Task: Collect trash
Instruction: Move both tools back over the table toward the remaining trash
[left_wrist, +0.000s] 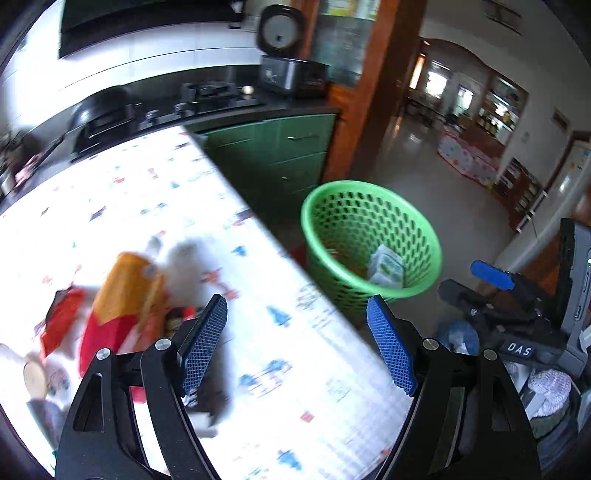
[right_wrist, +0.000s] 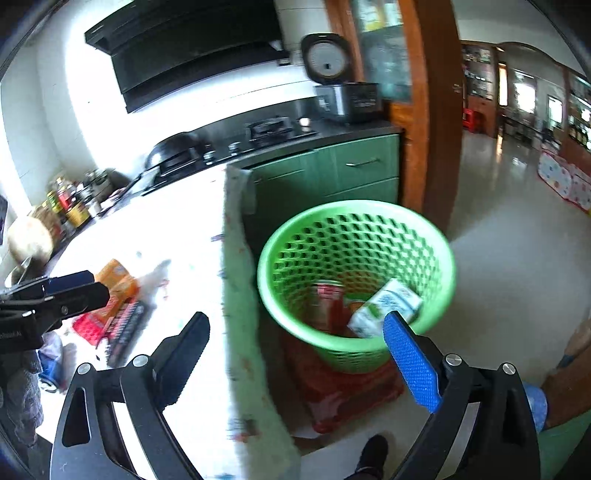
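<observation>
A green perforated basket (left_wrist: 417, 291) (right_wrist: 273, 258) stands on a red stool beside the table. It holds a white-and-green carton (left_wrist: 386, 266) (right_wrist: 384, 306) and a red can (right_wrist: 328, 306). My left gripper (left_wrist: 297, 347) is open and empty above the table edge. To its left lies blurred trash: an orange-and-red packet (left_wrist: 122, 299) (right_wrist: 118, 288), a red wrapper (left_wrist: 61, 317) and white crumpled paper (left_wrist: 184, 266). My right gripper (right_wrist: 295, 347) is open and empty, just in front of the basket, and also shows in the left wrist view (left_wrist: 491, 275).
The table has a white patterned cloth (left_wrist: 295, 369) whose edge hangs down by the basket (right_wrist: 240, 332). Green cabinets (right_wrist: 351, 170), a stove and a rice cooker (right_wrist: 347, 96) stand behind. Jars (right_wrist: 62, 206) crowd the far left. A shoe (right_wrist: 373, 454) is on the floor.
</observation>
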